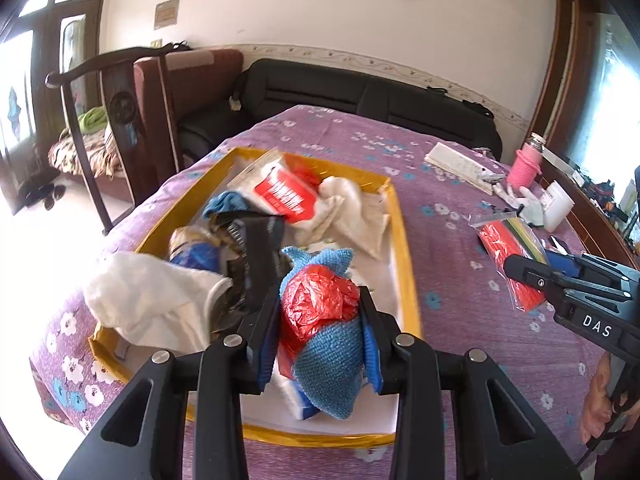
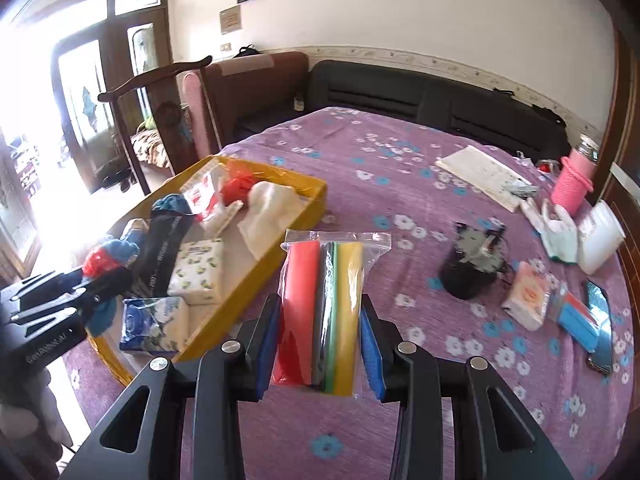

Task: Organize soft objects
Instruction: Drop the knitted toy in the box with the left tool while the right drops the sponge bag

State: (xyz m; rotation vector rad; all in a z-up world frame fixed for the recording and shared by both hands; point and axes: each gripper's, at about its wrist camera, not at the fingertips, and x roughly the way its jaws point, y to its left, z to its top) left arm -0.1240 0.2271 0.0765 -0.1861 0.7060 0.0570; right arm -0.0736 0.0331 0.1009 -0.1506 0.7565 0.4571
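The left claw [image 1: 320,336] pinches a blue cloth bundle [image 1: 328,372] over the yellow tray [image 1: 404,240], while the right claw [image 2: 320,344] pinches a clear bag of coloured rolls [image 2: 324,308].

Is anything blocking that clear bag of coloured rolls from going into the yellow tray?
Nothing visible does. The right gripper holds the clear bag beside the yellow tray; only bare purple cloth lies between. The tray is crowded, though.
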